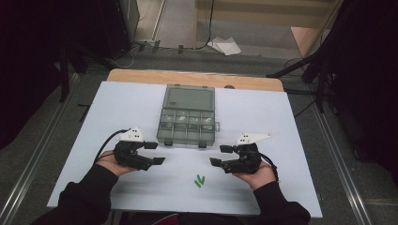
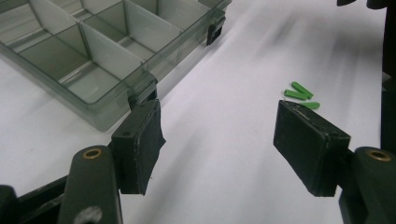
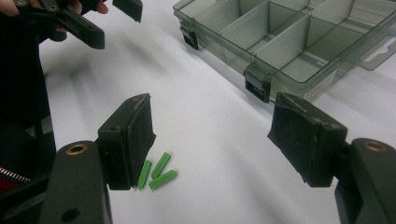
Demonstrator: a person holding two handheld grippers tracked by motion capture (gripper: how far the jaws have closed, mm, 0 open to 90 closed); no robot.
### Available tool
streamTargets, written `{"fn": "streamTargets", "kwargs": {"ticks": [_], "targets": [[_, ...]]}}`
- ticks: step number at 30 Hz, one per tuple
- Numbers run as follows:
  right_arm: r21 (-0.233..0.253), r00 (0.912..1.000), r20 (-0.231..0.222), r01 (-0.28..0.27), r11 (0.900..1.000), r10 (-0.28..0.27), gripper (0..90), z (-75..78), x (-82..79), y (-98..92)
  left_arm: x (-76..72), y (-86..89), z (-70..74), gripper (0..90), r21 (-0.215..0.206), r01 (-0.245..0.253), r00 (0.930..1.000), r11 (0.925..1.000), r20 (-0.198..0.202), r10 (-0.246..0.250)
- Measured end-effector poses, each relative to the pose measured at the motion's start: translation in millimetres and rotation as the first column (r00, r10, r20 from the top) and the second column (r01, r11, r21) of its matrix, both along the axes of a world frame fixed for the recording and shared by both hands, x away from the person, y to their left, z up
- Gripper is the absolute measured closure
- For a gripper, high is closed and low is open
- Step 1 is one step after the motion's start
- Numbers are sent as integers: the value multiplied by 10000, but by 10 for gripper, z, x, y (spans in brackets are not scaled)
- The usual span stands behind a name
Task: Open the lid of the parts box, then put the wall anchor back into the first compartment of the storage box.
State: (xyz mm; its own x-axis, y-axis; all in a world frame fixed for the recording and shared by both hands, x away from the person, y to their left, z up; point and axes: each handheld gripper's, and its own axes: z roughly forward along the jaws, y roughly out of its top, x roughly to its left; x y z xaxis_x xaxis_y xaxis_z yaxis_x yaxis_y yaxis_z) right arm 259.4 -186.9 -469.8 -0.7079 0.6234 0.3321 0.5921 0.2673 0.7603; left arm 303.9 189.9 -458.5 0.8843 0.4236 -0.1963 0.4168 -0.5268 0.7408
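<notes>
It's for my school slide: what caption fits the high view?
Two open hand-held grippers, left and right, flank green sticks before an open box.

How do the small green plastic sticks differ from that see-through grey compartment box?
The three small green plastic sticks are opaque and bright, while the see-through grey compartment box is smoky and clear. The sticks are tiny slim pieces lying loose in a cluster; the box is far larger, open, and split by dividers. The sticks lie near the person, between the two grippers; the box sits farther back. Both rest on the white tabletop.
</notes>
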Motion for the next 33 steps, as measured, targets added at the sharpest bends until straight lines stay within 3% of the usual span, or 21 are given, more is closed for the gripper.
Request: {"fn": "streamTargets", "kwargs": {"ticks": [11, 22, 33], "targets": [[6, 9997, 70, 237, 9997, -237, 312, -8, -32, -28, -73, 150, -48, 317, 347, -72, 9999, 9994, -147, 77], [-46, 9993, 140, 337, 9994, -336, 323, -21, -59, -31, -120, 238, -53, 317, 341, -164, 9998, 9993, -86, 167], [-343, 9997, 121, 204, 9992, -200, 344, -69, -98, 87, -137, 272, -46, 317, 286, -204, 9998, 9994, -25, 205]]}}
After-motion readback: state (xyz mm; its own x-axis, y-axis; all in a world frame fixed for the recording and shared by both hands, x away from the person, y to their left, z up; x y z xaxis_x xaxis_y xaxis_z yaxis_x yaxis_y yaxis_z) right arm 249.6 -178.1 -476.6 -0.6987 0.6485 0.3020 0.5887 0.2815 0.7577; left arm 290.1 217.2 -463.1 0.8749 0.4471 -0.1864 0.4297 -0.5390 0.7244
